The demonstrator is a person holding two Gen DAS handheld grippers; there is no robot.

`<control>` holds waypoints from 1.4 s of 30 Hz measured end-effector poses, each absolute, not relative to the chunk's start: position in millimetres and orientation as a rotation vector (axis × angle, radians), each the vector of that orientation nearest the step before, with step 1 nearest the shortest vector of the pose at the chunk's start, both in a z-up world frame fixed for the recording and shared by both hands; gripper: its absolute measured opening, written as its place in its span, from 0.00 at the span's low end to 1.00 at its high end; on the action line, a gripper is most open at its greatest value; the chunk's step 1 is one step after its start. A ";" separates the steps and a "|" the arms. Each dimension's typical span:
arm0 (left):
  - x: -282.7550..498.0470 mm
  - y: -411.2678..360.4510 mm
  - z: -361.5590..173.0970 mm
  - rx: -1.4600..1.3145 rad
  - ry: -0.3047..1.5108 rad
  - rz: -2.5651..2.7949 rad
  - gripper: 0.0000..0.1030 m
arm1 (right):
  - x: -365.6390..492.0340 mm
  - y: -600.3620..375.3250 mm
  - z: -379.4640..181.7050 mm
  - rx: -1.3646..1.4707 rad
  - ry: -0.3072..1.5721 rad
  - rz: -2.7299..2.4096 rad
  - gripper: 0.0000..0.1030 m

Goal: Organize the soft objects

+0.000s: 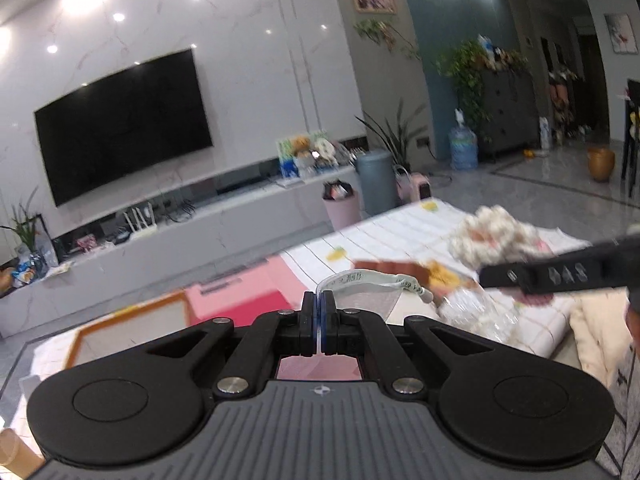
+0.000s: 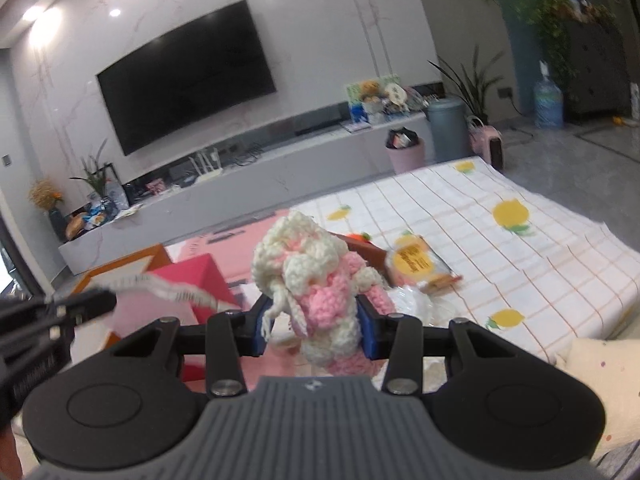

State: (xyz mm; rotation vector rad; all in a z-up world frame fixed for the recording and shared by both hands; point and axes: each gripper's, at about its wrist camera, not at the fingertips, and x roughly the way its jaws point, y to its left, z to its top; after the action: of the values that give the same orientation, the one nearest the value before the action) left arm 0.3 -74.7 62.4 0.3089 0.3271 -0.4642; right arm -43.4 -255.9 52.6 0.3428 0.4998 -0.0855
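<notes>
Gripping a clear bag (image 1: 360,300) by its printed white top edge, the left gripper (image 1: 319,320) has its jaws fully shut on the film. The bag trails off to the right, its mouth pulled taut, probably so it can take something in.

The right gripper (image 2: 316,320) clamps a knitted toy (image 2: 316,280), cream and pink, at mid width; the blue pads (image 2: 370,334) squeeze its lower body and the head stands above the jaws. The toy is off the table, carried in the air. In the left wrist view it (image 1: 492,236) sits just right of the bag.

Beneath both lies a checked cloth (image 2: 520,264) with lemon prints. On it are a bread pack (image 2: 416,264), crumpled plastic (image 2: 416,300), a pink box (image 2: 192,280) and an orange-rimmed tray (image 1: 132,328).

Judgement: the toy goes into the bag next. Risk: the limp film may close up.
</notes>
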 end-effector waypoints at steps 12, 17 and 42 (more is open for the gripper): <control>35.2 27.3 94.2 0.188 0.340 -0.293 0.01 | -53.0 -158.6 117.0 0.227 0.418 0.096 0.40; 64.1 65.1 72.0 0.137 0.472 -0.229 0.01 | -47.5 -107.5 125.9 0.150 0.421 0.159 0.40; 88.1 179.9 74.1 -0.049 0.531 -0.001 0.94 | 1.4 -13.1 119.6 0.022 0.531 0.299 0.40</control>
State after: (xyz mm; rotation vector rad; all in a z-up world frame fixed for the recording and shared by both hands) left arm 88.1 179.9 74.1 -0.0490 0.5310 -0.0013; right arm 1.4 -13.1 119.6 0.0216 0.5305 0.2987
